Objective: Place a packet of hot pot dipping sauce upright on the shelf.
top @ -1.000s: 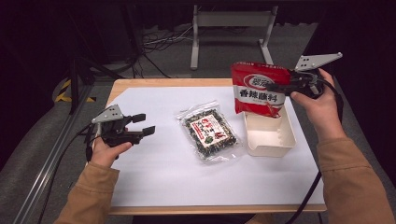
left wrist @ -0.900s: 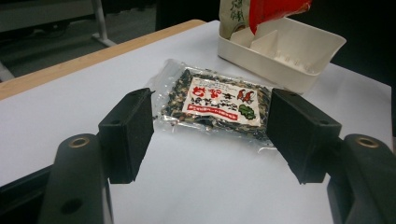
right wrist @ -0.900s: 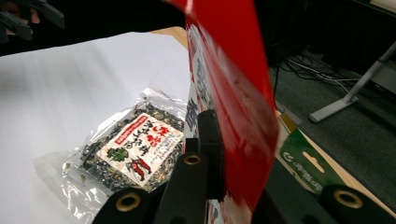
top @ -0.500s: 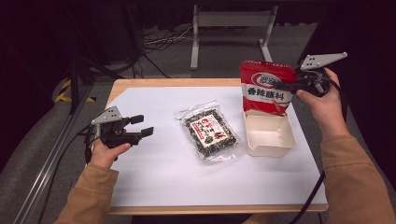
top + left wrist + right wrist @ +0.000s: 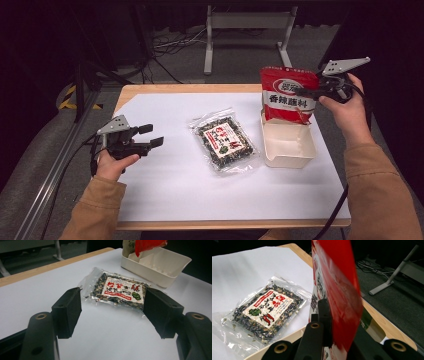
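A red seasoning packet [image 5: 288, 94] hangs upright over the far end of the white tray [image 5: 286, 148], its bottom edge down at the tray. My right gripper [image 5: 302, 92] is shut on the packet's right side; in the right gripper view the packet [image 5: 337, 290] stands pinched between the jaws. A clear bag of dark dried seaweed with a red and white label [image 5: 223, 139] lies flat mid-table. My left gripper [image 5: 150, 136] hovers at the table's left, open and holding nothing, pointed at that seaweed bag [image 5: 117, 290].
White paper [image 5: 190, 190] covers the wooden table [image 5: 165, 89]. The tray [image 5: 160, 265] sits right of the bag. A metal stand [image 5: 245, 30] and cables are on the floor behind. Dark floor lies past the table's right edge.
My right gripper has carried the red packet a little to the right and down, toward the tray's far end. The left gripper has stayed put.
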Demonstrator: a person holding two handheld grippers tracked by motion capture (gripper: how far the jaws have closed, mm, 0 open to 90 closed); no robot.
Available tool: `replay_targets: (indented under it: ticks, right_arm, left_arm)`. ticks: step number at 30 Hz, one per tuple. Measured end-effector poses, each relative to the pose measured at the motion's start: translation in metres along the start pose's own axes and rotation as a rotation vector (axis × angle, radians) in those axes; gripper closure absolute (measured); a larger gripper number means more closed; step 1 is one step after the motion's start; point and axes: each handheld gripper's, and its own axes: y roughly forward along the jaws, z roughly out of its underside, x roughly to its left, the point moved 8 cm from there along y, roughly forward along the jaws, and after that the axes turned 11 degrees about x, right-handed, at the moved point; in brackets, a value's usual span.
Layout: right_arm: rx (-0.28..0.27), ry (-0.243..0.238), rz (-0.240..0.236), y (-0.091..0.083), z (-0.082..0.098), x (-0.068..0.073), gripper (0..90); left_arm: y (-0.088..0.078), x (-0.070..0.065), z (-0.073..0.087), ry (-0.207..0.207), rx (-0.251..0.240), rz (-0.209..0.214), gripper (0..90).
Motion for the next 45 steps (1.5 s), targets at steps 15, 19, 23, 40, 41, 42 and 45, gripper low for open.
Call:
replay_targets:
  ticks: [15, 19, 23, 40, 41, 42, 45]
  right_arm:
    - [0.016, 0.009, -0.015, 0.025, 0.008, -0.008, 89.2]
    - [0.018, 0.007, -0.008, 0.032, 0.009, -0.011, 89.2]
    - [0.026, 0.001, -0.005, 0.042, 0.011, -0.013, 89.1]
    - [0.045, 0.024, 0.029, 0.053, 0.028, -0.013, 83.2]
    - [0.05, 0.034, 0.033, 0.053, 0.031, -0.014, 82.8]
    - [0.062, 0.043, 0.039, 0.053, 0.035, -0.015, 82.5]
    - [0.073, 0.066, 0.039, 0.054, 0.042, -0.016, 82.9]
  left_arm:
    - [-0.001, 0.0, 0.001, -0.018, -0.006, 0.006, 31.4]
    - [-0.001, 0.0, 0.001, -0.019, -0.008, 0.004, 31.4]
    - [-0.001, 0.001, 0.001, -0.013, -0.004, 0.005, 31.4]
    - [-0.002, 0.001, 0.001, -0.014, -0.004, 0.007, 31.3]
    - [-0.001, 0.0, 0.001, -0.013, -0.003, 0.008, 31.3]
    - [-0.001, 0.001, 0.001, -0.011, -0.002, 0.006, 31.3]
    - [0.0, 0.0, 0.001, -0.012, -0.002, 0.009, 31.2]
